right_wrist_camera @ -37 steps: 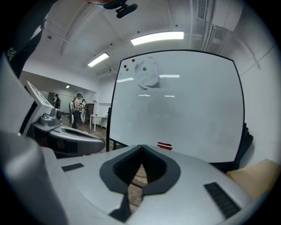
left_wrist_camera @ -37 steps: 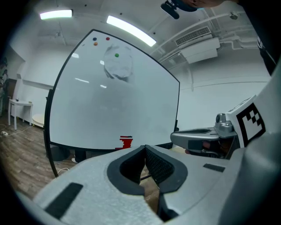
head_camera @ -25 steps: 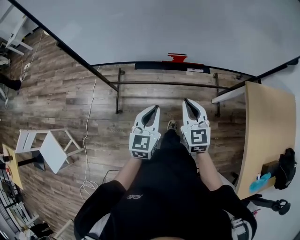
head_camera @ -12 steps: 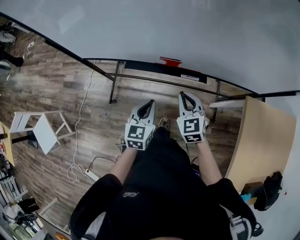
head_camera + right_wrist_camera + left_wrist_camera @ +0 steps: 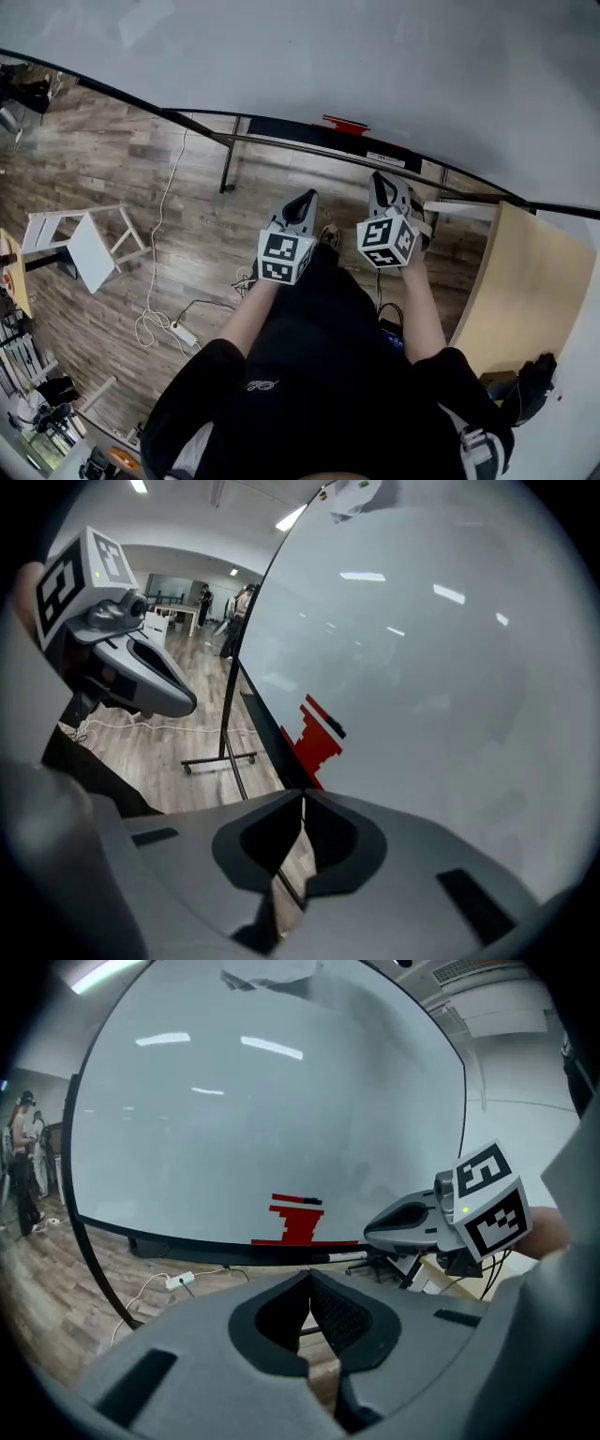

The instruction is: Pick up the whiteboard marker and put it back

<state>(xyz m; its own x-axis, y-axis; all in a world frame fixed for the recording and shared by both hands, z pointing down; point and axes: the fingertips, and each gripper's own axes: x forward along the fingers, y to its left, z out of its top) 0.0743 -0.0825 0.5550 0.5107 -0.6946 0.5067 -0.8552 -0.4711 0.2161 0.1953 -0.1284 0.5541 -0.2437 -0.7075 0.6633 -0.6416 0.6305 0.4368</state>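
Wood floor (image 5: 141, 187) runs under a whiteboard (image 5: 375, 56) on a stand. What looks like the marker (image 5: 348, 1255), a slim white stick, lies on the tray (image 5: 192, 1247) along the board's lower edge, just right of a red block (image 5: 298, 1222). The left claw (image 5: 307, 198) and right claw (image 5: 379, 178) are both pressed together and empty, short of the tray. The step in hand looks like the approach. Next, one claw must open, reach the tray and straddle the marker's barrel.
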